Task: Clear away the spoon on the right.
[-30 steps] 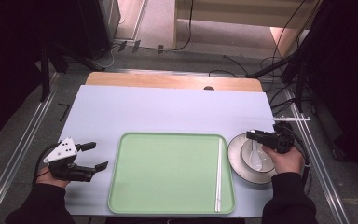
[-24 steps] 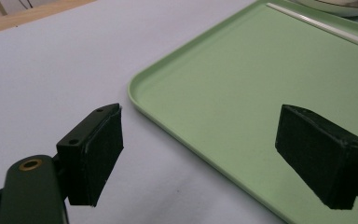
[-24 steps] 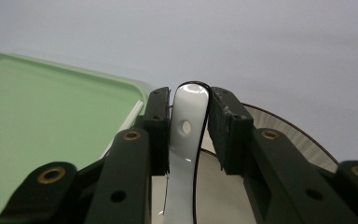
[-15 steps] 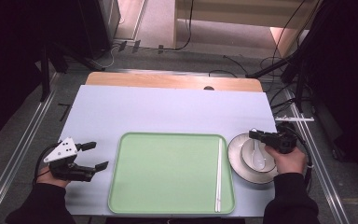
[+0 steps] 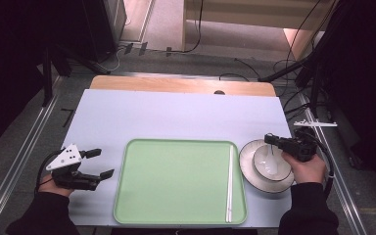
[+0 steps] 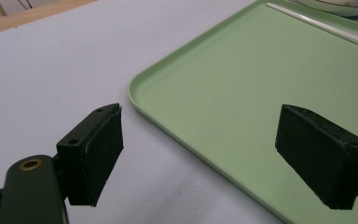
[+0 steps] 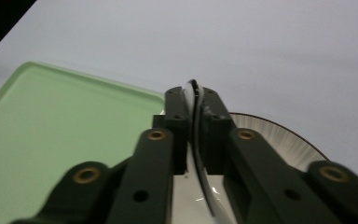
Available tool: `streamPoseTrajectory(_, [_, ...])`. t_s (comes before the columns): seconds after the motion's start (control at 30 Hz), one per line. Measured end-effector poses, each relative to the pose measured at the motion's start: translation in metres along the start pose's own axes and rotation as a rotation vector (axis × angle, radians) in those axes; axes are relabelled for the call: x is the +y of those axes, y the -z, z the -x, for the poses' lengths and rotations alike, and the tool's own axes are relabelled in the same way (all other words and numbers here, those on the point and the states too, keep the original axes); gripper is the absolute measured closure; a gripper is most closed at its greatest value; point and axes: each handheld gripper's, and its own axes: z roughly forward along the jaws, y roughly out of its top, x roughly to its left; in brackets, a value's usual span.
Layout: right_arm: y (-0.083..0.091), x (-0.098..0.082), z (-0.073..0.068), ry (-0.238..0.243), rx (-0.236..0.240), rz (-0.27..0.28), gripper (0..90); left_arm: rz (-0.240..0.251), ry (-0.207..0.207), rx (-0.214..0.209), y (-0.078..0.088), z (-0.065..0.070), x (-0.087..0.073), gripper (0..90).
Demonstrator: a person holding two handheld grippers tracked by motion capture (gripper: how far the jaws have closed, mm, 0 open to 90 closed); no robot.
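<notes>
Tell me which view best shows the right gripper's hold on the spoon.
The right gripper view: the right gripper has just closed its jaws on the white spoon handle, pads pressing both sides. The high view shows the grip small, above the bowl. The left gripper view faces the green tray.

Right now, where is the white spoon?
In the high view the white spoon is at the table's right side, in the small bowl on the plate beside the green tray, pinched by the right gripper.

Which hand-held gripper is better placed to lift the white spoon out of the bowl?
Right: the right hand-held gripper is shut on the white spoon over the bowl.
</notes>
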Motion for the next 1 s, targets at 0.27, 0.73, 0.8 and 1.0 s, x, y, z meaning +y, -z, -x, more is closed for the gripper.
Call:
streamPoseTrajectory(0.27, [0.01, 0.003, -0.006, 0.008, -0.005, 0.012, 85.9, -0.002, 0.001, 0.002, 0.0, 0.0, 0.0, 15.1])
streamPoseTrajectory(0.73, [0.031, 0.011, -0.024, 0.024, 0.011, 0.031, 85.9, 0.0, 0.004, 0.001, 0.0, 0.0, 0.0, 15.1])
streamPoseTrajectory(0.8, [0.032, 0.013, -0.027, 0.025, 0.019, 0.028, 85.9, 0.001, 0.004, 0.002, 0.0, 0.0, 0.0, 15.1])
streamPoseTrajectory(1.0, [0.037, 0.018, -0.043, 0.044, 0.037, 0.026, 85.9, 0.001, 0.003, 0.0, 0.0, 0.0, 0.0, 15.1])
